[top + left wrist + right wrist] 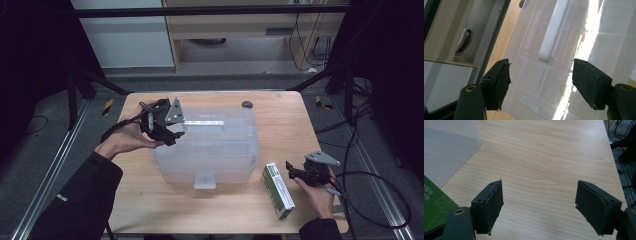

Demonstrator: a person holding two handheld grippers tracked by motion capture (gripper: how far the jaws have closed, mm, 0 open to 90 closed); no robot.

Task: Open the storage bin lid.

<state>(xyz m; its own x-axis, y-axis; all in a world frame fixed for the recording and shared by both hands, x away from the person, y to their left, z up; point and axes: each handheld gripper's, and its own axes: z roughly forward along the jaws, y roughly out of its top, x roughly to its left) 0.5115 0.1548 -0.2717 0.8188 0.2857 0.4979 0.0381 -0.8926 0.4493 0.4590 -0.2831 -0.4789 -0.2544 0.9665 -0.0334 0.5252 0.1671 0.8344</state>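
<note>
A clear plastic storage box (210,145) with a white handle (205,122) on its lid sits in the middle of the wooden table (280,115). My left gripper (172,134) hovers over the box's left end, open, with nothing between its jaws. In the left gripper view the lid (579,37) and the handle (550,35) lie just beyond the open left gripper (541,85). A green and white carton (278,190) lies flat at the front right. My right gripper (295,172) stands open just right of the carton, over bare table; the right gripper view shows the same open gripper (539,207).
A small dark round object (247,104) rests near the table's far edge behind the box. Cables (380,175) trail off the right side. A corner of the box (449,150) and the carton's green face (436,207) lie left of my right gripper.
</note>
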